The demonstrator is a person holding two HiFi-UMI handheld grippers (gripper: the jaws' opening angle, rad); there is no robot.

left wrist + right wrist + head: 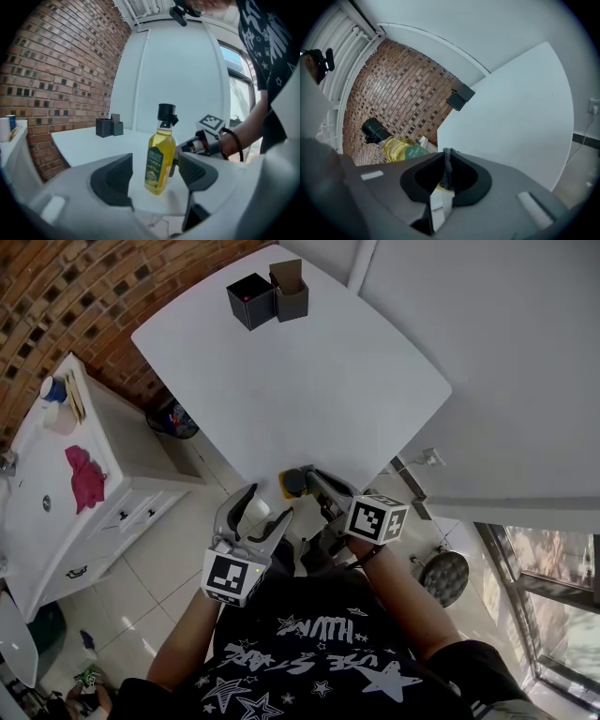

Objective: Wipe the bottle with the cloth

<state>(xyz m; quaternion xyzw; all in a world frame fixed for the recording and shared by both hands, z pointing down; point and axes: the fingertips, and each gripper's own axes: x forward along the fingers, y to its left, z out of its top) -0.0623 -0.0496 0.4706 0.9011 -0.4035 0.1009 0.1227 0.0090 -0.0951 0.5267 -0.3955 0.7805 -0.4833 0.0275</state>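
Note:
A bottle (159, 158) of yellow oil with a black cap and a green label stands upright near the front edge of the white table (309, 381). From above, the bottle (292, 485) shows as a dark cap. My left gripper (267, 503) is open; in its own view the left gripper (154, 177) frames the bottle, which stands just beyond the jaws, untouched. My right gripper (314, 480) is close to the bottle's right side. The right gripper (446, 157) is shut on a thin fold of grey cloth (448, 169), with the bottle (396, 148) to its left.
Two dark boxes (267, 296) stand at the table's far corner. A white cabinet (56, 512) with a pink rag (84, 476) is at the left, against a brick wall (66, 287). My grippers hover over the table's front edge above tiled floor.

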